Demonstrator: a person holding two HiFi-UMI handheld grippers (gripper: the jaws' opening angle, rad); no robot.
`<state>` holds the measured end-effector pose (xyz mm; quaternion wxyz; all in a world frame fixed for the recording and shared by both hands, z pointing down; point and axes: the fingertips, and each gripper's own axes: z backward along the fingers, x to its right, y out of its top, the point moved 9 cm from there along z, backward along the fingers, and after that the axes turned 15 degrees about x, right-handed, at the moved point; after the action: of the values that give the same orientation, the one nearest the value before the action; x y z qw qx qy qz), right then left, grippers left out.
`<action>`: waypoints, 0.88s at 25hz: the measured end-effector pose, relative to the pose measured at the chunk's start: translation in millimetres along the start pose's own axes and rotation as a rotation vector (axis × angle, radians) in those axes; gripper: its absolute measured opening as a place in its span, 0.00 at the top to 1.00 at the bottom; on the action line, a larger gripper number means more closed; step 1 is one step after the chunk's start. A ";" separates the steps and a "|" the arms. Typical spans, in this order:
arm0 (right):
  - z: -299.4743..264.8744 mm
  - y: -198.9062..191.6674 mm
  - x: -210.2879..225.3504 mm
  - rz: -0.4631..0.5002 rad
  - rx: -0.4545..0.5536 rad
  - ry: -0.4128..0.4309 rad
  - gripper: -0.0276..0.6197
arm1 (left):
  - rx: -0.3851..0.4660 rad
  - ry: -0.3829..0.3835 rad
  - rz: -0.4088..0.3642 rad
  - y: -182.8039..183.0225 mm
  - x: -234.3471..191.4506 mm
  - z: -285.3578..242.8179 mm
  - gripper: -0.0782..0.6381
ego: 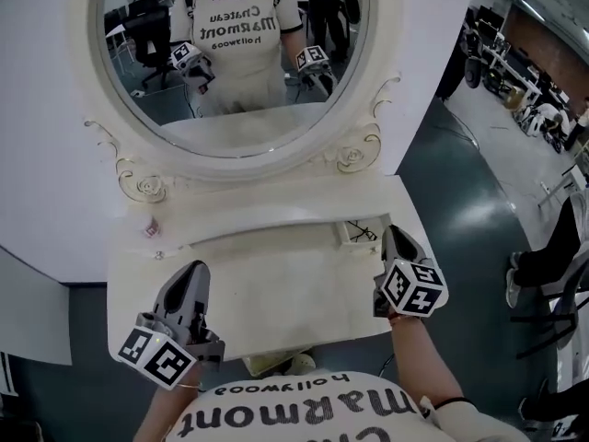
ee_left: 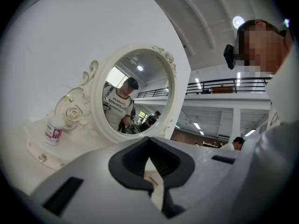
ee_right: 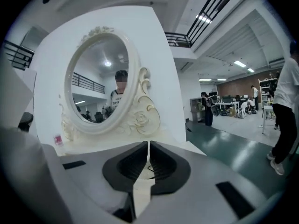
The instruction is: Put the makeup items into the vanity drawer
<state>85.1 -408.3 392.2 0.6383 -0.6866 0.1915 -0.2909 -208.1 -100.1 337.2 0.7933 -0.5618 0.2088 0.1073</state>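
A small white bottle with a pink label (ego: 150, 228) stands on the vanity's raised back shelf at the left, below the mirror; it also shows as the bottle (ee_left: 53, 132) in the left gripper view and, tiny, as the bottle (ee_right: 58, 140) in the right gripper view. At the shelf's right end a small drawer (ego: 359, 232) stands open with a thin dark item inside. My left gripper (ego: 193, 268) hovers over the tabletop's front left, shut and empty, well short of the bottle. My right gripper (ego: 394, 232) is shut and empty beside the open drawer.
The white vanity tabletop (ego: 276, 293) carries an oval mirror (ego: 235, 53) in a carved frame with rose ornaments, which reflects me and both grippers. A small round knob (ego: 158, 256) sits on the shelf front at the left. Dark floor and office furniture lie to the right.
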 end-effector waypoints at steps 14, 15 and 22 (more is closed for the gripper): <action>75.3 40.2 -113.4 -0.132 0.203 0.181 0.91 | -0.055 -0.104 -0.030 9.6 5.7 36.6 0.88; 79.0 40.9 -121.6 -0.137 0.206 0.198 0.91 | -0.056 -0.104 -0.037 10.7 6.0 41.7 0.88; 102.9 39.4 -175.9 -0.142 0.196 0.313 0.91 | -0.044 -0.088 -0.058 20.4 7.8 72.8 0.88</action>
<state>22.4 -222.4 324.4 0.6421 -0.5794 0.2103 -0.4559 -194.1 -25.4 336.9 0.7918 -0.5798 0.1549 0.1135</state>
